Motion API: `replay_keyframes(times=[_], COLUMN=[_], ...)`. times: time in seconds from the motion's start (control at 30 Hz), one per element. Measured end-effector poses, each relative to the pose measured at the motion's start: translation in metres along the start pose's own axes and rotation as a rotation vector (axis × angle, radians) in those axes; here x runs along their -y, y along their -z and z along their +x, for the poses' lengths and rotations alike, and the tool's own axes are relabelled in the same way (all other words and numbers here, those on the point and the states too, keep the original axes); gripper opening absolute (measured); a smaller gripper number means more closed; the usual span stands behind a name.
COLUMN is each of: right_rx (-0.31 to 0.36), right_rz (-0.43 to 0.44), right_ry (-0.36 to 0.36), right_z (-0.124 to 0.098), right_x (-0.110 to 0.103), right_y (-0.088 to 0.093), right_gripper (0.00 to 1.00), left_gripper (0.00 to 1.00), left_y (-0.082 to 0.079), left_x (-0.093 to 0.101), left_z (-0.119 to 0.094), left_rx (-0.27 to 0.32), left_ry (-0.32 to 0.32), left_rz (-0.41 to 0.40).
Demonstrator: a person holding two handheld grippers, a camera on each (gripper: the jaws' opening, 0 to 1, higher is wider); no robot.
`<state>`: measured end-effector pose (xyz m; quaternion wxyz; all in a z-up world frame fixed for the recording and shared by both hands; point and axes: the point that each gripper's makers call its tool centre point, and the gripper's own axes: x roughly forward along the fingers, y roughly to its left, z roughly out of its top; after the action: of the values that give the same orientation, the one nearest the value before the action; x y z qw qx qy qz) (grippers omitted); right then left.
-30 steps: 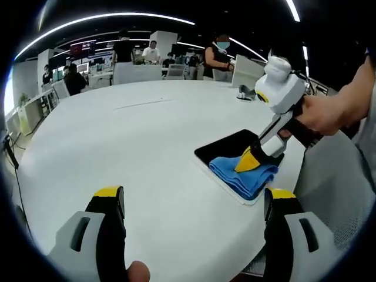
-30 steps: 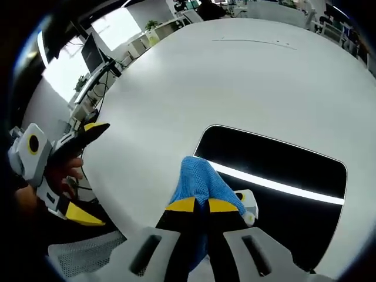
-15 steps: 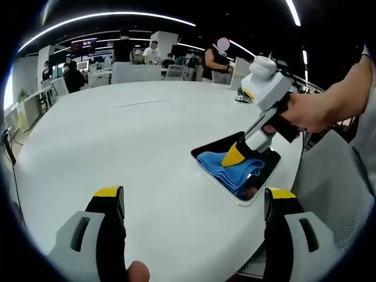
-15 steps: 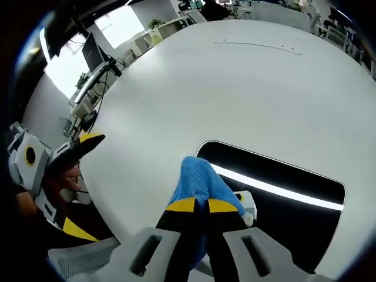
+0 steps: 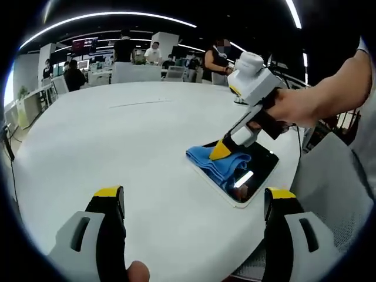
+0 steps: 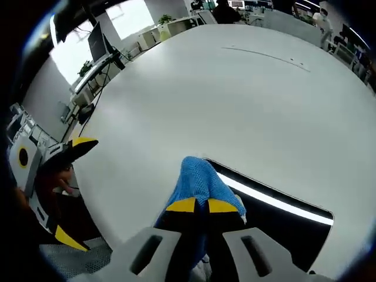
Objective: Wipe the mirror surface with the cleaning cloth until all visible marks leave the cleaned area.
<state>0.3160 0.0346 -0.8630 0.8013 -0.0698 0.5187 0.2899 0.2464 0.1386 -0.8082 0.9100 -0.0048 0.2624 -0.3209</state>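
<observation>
Right gripper (image 6: 196, 205), with its yellow-tipped black jaws pressed together on the folded blue microfibre cleaning cloth (image 6: 200, 179), sits over the near-left corner of the flat rectangular dark mirror (image 6: 282, 220) as my right gripper view frames it. From the left gripper view I see the same gripper (image 5: 221, 151) held in a person's hand (image 5: 291, 108), its yellow tip pushing the cloth (image 5: 220, 163) down onto the mirror (image 5: 258, 170), with the blue bundle covering the mirror's far-left end and lapping over that edge onto the table. The glass beyond the cloth is bare and carries a bright strip of reflected ceiling light; I cannot tell from here whether any marks sit on it

My left gripper (image 5: 194, 200) hangs over the big round white table (image 5: 117, 135) with its jaws spread wide and nothing between them, well apart from the mirror. In the right gripper view it appears at the left (image 6: 70, 154), off the table's rim

Edges matter here: the mirror lies close to the table's curved rim on the right of the left gripper view, with a grey mesh chair back (image 5: 329, 182) just past that rim. Toward the table's middle and far side the white top is open. People (image 5: 147, 54) and desks stand well behind the far edge
</observation>
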Motion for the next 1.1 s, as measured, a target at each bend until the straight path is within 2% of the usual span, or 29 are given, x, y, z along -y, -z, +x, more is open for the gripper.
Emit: replay_keyframes(times=[0.17, 0.37, 0.53, 0.63, 0.8, 1.1], right_rx=[-0.016, -0.021, -0.018, -0.023, -0.024, -0.039], right_rz=[-0.065, -0.066, -0.026, -0.057, -0.088, -0.093], right_ry=[0.015, 0.023, 0.025, 0.021, 0.028, 0.034], right_z=[0.003, 0.005, 0.010, 0.011, 0.012, 0.008], right_x=[0.001, 0.006, 0.015, 0.014, 0.014, 0.023], right_y=[-0.006, -0.014, -0.024, -0.027, -0.026, -0.023], right_gripper=[0.00, 0.00, 0.00, 0.00, 0.00, 0.00], left_gripper=[0.99, 0.99, 0.99, 0.99, 0.99, 0.99], left_y=[-0.002, -0.007, -0.013, -0.014, -0.014, -0.014], left_x=[0.000, 0.002, 0.004, 0.001, -0.001, -0.001], left_z=[-0.001, 0.002, 0.001, 0.001, 0.003, 0.005], left_rx=[0.019, 0.027, 0.023, 0.024, 0.024, 0.020], left_ry=[-0.001, 0.006, 0.017, 0.014, 0.005, -0.005], left_rz=[-0.039, -0.040, -0.002, 0.000, -0.005, -0.013])
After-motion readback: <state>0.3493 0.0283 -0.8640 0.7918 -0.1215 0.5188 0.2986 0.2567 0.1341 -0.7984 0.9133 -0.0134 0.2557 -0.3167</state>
